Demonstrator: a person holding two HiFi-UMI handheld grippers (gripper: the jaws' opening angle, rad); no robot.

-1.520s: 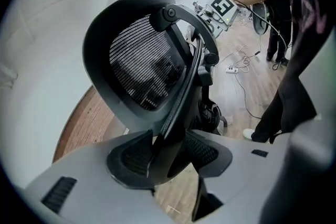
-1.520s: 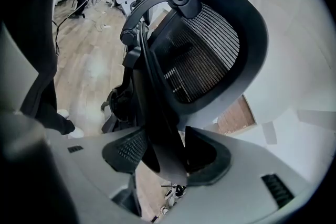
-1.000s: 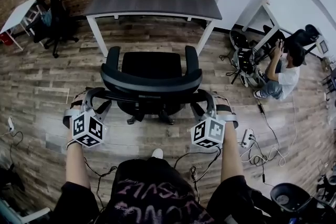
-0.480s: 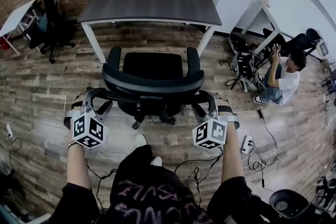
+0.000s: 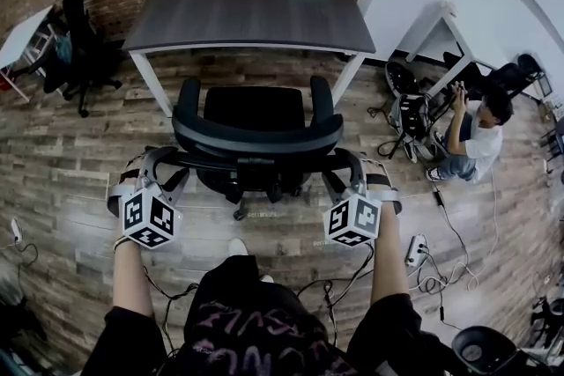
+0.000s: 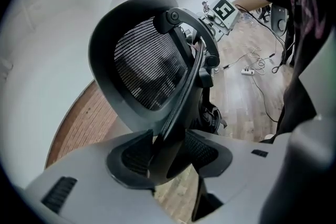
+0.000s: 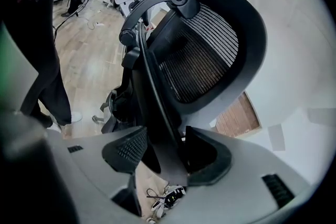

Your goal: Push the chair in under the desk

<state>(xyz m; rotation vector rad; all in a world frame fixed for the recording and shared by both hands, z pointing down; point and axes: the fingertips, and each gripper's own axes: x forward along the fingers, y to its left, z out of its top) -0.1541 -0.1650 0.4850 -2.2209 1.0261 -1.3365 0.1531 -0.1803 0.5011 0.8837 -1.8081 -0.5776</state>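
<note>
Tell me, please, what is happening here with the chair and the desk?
A person stands behind the black chair with a gripper in each hand. The left gripper and the right gripper are each clamped on the frame of the chair's back, one at either side. The chair faces the dark desk and stands just in front of it, not yet pushed under. A second person sits on the floor to the right.

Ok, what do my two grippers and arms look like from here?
Both the left gripper and right gripper have light grey bodies, dark curved jaws with black ribbed pads, and each a white cube printed with black square markers. The person wears a black short-sleeved top with pink lettering.
</note>
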